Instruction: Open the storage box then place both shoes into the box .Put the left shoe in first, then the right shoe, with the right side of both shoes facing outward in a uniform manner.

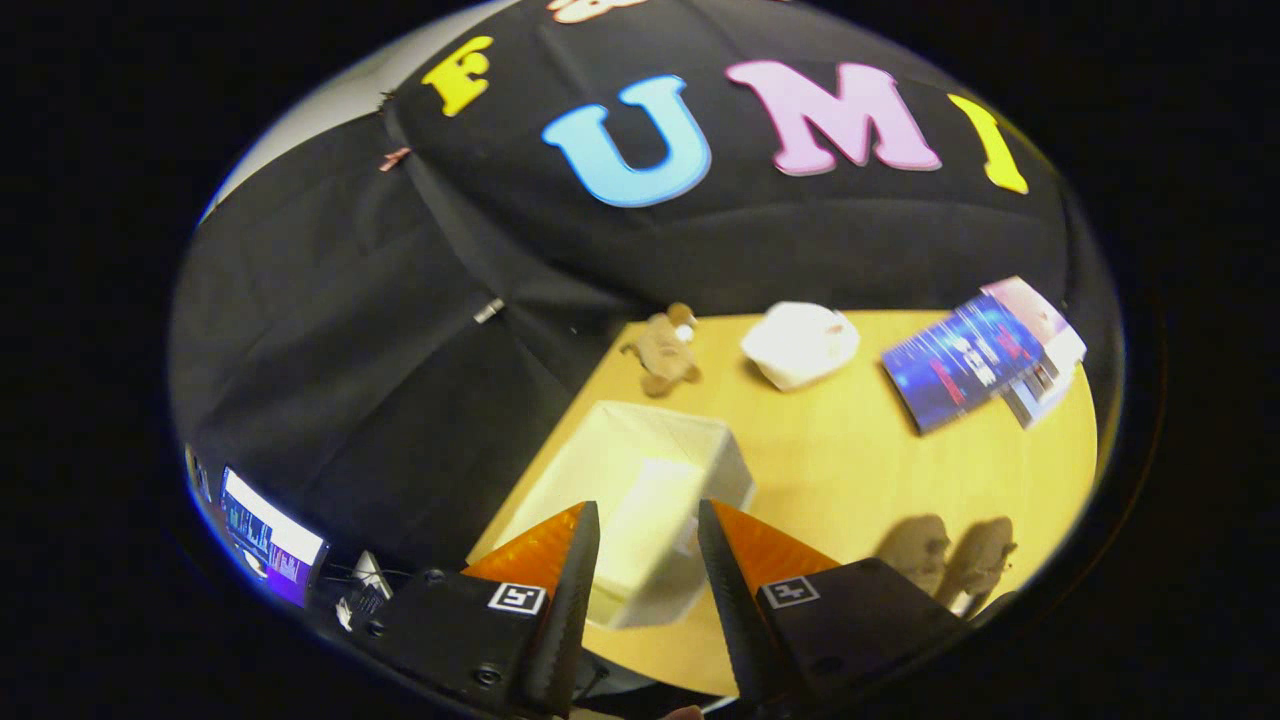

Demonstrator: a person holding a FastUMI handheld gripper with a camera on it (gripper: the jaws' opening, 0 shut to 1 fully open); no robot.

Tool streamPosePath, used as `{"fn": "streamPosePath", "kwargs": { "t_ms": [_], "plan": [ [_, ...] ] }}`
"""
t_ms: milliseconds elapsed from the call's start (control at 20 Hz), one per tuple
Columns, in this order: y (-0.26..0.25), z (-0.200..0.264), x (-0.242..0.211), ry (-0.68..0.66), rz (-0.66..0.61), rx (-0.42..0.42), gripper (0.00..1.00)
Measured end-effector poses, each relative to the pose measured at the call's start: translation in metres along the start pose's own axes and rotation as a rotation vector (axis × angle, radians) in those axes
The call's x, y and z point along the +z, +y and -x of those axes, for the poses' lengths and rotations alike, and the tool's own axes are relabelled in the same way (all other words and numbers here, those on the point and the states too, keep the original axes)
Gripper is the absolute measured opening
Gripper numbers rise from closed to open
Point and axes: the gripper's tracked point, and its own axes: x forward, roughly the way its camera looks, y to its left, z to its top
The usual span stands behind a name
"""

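Gripper view: 1 white rectangular storage box [640, 500] w/ lid open, on light wooden table [830, 450]; 2 tan-brown suede-look shoes [945, 560], side by side; 1 small brown plush toy [663, 352]; 1 white rounded object [800, 343], kind unclear; 1 stack of books/magazines, blue glossy cover on top [975, 358]; 1 lit monitor [268, 538] off the table, low beside the black cloth wall. Box interior looks pale and bare, no contents made out; some motion blur, so not certain. Gripper [648, 520] open, fingers apart w/ a clear gap, nothing held. Box sits just ahead of the fingertips and partly between them, its near corner running down into the gap. Shoes lie on the table near the right finger, off to its outer side, apart from the box, not touching either finger. Plush toy, white object and book stack all beyond the box, toward the far table edge by the cloth wall; toy near the table's far corner, white object between toy and books.
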Motion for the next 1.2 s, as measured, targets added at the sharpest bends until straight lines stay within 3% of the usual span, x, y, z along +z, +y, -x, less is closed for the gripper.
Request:
{"fn": "streamPosePath", "kwargs": {
  "t_ms": [300,400,850,1000,1150,1200],
  "plan": [
    [-0.162,0.021,-0.093,0.242,-0.142,-0.321,0.63],
    [-0.203,0.018,-0.114,0.292,-0.194,-0.378,0.63],
    [-0.240,-0.011,-0.153,0.402,-0.304,-0.429,0.64],
    [-0.249,-0.021,-0.165,0.441,-0.322,-0.447,0.47],
    [-0.253,-0.019,-0.168,0.423,-0.282,-0.467,0.08],
    [-0.251,-0.020,-0.167,0.405,-0.271,-0.455,0.08]
  ]
}}
